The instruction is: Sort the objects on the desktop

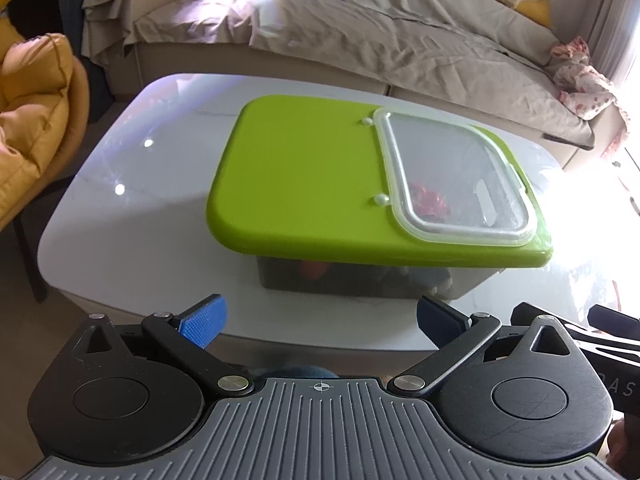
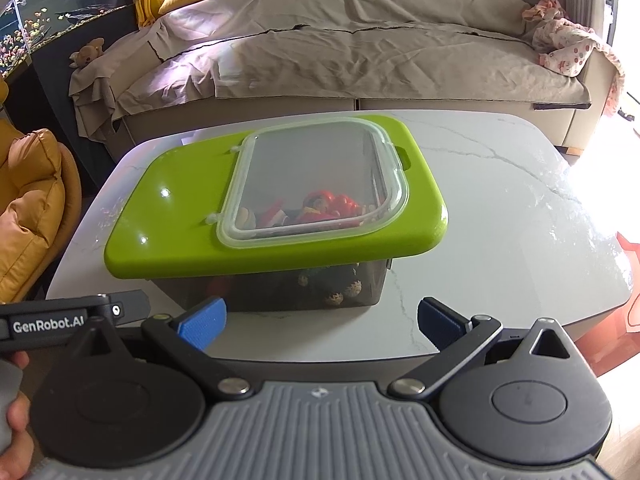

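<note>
left wrist: left gripper spread wide, holding nothing, hovering short of the smoky translucent storage box with lime-green plastic lid on the white marble table | right wrist: right gripper equally wide, empty; clear hinged hatch closed over toys | risk: lid overhangs, a nudge could tip it or slide the box

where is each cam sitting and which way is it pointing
Left wrist: on the left gripper, open, at the table's near edge, facing the green-lidded bin and sofa.
Right wrist: on the right gripper, open, further right, same heading; a hand shows at lower left.
Shared: bin, clear hatch, table, sofa.
</note>
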A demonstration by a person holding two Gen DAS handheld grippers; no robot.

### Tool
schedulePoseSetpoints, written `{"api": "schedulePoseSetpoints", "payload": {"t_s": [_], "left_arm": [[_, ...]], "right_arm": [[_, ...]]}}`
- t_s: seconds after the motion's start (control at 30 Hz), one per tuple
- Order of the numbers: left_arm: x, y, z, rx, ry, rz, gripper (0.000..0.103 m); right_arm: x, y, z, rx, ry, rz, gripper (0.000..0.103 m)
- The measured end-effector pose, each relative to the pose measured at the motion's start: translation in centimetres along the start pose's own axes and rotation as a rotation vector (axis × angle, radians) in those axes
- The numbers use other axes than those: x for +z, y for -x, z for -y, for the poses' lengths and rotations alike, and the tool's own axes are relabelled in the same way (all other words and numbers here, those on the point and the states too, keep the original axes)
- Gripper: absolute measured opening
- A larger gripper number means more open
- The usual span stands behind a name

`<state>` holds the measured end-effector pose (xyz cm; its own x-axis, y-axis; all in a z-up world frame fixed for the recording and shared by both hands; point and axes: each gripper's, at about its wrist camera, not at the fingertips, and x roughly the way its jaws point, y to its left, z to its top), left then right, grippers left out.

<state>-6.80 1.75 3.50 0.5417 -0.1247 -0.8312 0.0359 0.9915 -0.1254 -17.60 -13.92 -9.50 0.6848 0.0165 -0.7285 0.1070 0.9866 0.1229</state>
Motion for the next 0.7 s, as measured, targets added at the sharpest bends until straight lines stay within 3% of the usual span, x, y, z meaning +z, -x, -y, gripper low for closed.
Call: {"api": "schedulePoseSetpoints", "payload": {"t_s": [0.7], "left_arm": [[0.0, 3.3, 1.0, 0.027, -0.026, 0.05, 0.103]], "right_arm": [[-0.1, -0.3, -0.1, 0.011, 0.012, -0.005, 0.103]]}}
